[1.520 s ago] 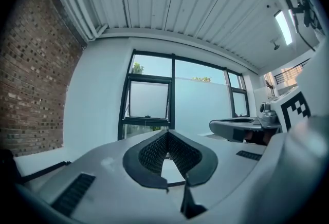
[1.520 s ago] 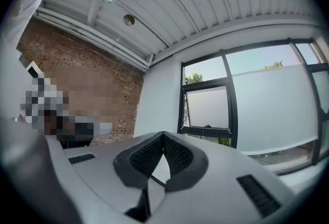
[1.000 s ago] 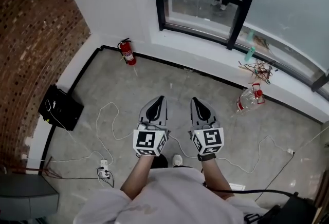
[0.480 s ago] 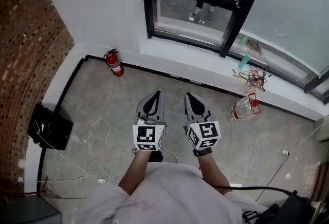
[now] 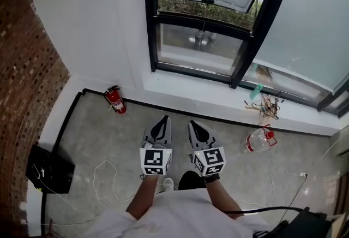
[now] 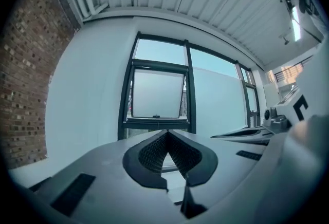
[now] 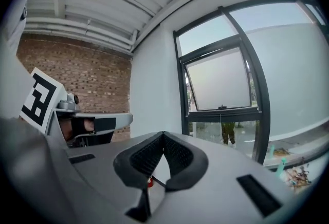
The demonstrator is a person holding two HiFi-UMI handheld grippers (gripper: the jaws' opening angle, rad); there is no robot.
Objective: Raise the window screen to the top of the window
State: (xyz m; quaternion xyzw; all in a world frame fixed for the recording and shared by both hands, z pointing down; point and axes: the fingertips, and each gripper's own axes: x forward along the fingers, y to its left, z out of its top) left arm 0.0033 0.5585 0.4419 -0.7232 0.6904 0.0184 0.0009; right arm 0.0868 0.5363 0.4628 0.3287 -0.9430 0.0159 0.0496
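The person wore a loose white shirt [image 5: 180,214] whose sleeves left the forearms bare. The left gripper [image 5: 163,120] and the right gripper [image 5: 192,123] had the same smooth pale-grey plastic shell, tapering to a point, with a dark teardrop-shaped opening on top. At the back of each sat a white cube [image 5: 156,161] printed with black square markers. In the gripper views the pads [image 6: 152,152] were black with a fine ribbed grid inside thick black rims, and dark rectangular slots [image 6: 72,194] were cut into the grey shells. A black cable [image 5: 256,210] ran along the person's right side. One white shoe [image 5: 168,183] showed beneath the shirt.
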